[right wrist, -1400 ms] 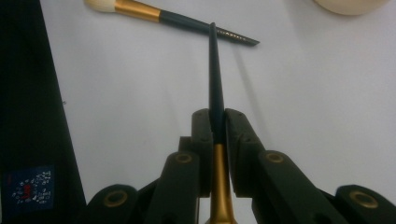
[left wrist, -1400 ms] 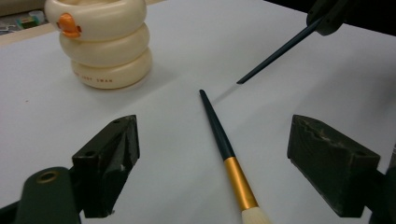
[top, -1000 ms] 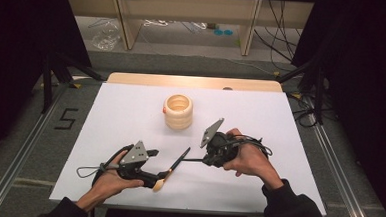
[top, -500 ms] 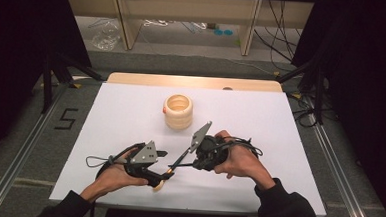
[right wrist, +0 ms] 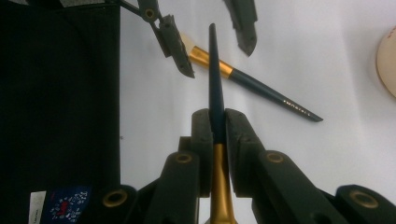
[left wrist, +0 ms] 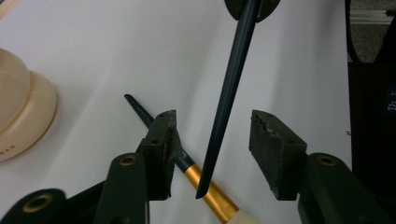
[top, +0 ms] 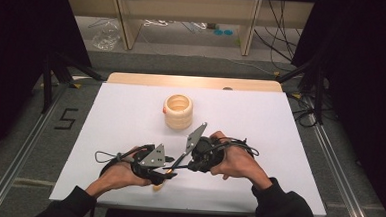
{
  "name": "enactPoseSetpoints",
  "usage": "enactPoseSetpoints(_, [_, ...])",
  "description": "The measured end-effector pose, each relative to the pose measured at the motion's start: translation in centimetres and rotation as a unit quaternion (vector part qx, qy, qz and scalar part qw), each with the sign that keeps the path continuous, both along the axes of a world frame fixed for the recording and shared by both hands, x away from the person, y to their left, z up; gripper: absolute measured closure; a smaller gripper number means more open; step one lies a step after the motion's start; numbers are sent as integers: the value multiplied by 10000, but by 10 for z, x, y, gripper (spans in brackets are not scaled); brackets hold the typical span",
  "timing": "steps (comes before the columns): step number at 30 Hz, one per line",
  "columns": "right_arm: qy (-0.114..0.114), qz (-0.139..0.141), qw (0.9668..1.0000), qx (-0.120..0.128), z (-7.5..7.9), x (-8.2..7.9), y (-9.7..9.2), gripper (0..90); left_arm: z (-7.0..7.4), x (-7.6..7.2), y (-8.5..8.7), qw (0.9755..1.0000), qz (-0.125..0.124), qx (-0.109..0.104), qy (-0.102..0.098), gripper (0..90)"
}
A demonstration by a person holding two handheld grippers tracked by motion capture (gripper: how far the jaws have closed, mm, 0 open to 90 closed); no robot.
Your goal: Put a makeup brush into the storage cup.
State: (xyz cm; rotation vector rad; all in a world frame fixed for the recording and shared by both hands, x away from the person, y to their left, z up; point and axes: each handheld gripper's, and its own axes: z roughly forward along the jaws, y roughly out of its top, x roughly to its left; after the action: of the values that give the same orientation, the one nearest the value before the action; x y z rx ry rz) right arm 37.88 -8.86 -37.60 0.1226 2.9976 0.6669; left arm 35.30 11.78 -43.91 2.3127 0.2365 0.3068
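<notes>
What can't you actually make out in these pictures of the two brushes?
- Held brush: its bristle end is cut off by the bottom edge of the right gripper view, behind the right gripper.
- Brush on the table: the left gripper covers part of its handle.
- Its lettering, right gripper view: too small.
- Ridged holder: inside hidden, high view.

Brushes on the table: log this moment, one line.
right gripper: shut on held brush | left gripper: open, jaws just closing around held brush's tip | second brush: lying on table
</notes>
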Motion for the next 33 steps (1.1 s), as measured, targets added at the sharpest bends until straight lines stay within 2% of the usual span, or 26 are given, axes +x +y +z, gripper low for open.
enactPoseSetpoints(2, [2,24,10000,17,0,-1,1,833,0,1,-1,9999,-85,101,-52,577])
enactPoseSetpoints(4, [-11,43,10000,17,0,-1,2,833,-1,0,-2,9999,-121,76,-22,609])
enactPoseSetpoints(6, [59,82,9999,5,0,0,2,832,1,2,-2,9994,-223,240,-97,637])
enactPoseSetpoints(7, [47,81,10000,-23,1,0,2,832,0,1,-4,9997,-200,113,-29,651])
enactPoseSetpoints(8, [39,81,10000,-24,1,0,2,832,0,1,-4,9997,-226,129,-31,660])
enactPoseSetpoints(10, [81,59,9999,9,0,-2,3,832,2,2,-4,9985,-386,375,-97,682])
enactPoseSetpoints(11, [80,42,10000,16,-1,-3,4,832,0,1,-6,9995,-271,164,-31,710])
enactPoseSetpoints(15, [-8,110,9999,-28,-3,-2,5,832,1,1,-7,9992,-344,218,-33,742])
enactPoseSetpoints(21, [-1,144,9999,-70,-6,-2,7,832,0,0,-9,9986,-434,292,-38,783])
enactPoseSetpoints(22, [54,96,9999,-120,-7,-3,7,833,0,0,-9,9986,-437,287,-29,787])
enactPoseSetpoints(29, [38,115,9999,-118,-9,-3,9,833,1,1,-12,9987,-456,229,-9,813])
enactPoseSetpoints(33, [75,73,9998,-139,-9,-4,9,832,0,0,-13,9983,-510,275,-35,825])
